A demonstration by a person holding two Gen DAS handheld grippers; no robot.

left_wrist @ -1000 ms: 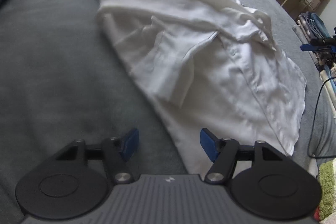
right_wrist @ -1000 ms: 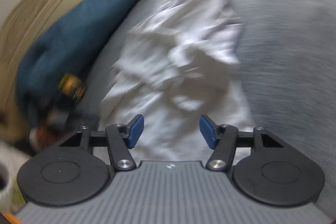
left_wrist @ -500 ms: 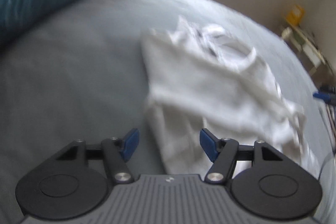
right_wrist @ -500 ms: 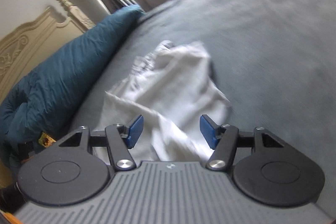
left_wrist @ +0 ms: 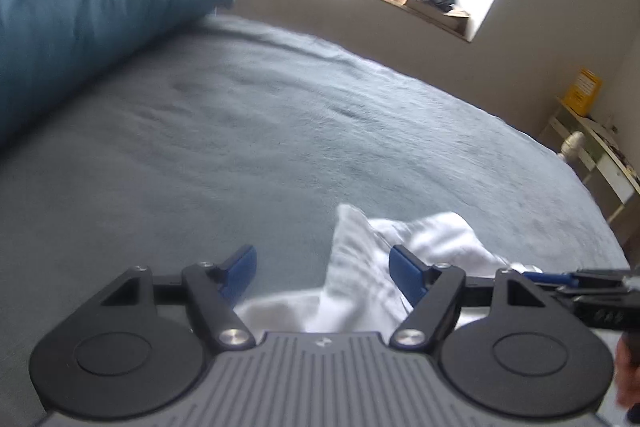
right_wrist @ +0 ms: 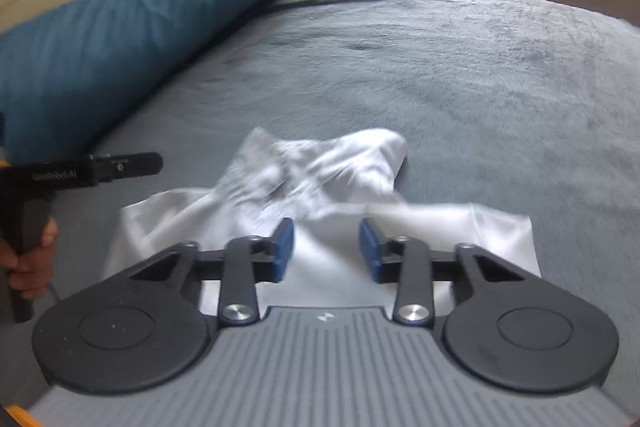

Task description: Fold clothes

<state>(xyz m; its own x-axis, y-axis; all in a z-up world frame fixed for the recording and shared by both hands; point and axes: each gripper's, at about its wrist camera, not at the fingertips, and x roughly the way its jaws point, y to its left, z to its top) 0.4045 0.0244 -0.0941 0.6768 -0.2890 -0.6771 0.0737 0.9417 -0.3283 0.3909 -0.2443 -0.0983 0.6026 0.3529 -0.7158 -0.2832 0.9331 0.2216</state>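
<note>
White shirt blurs, cut off below both claws: left opening, right closing, neither gripping.

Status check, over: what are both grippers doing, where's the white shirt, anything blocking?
Left gripper opening, right gripper closing, both empty. White shirt rumpled on grey bed. Nothing in the way.

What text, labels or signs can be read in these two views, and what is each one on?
White lettering on the side of the left gripper body, seen in the right wrist view: too blurred to read.
Yellow box on the side table, left wrist view: dark print on it, too small to read.
Small emblem on each gripper's grey housing: a mark, not words.
White shirt: no text visible.
</note>
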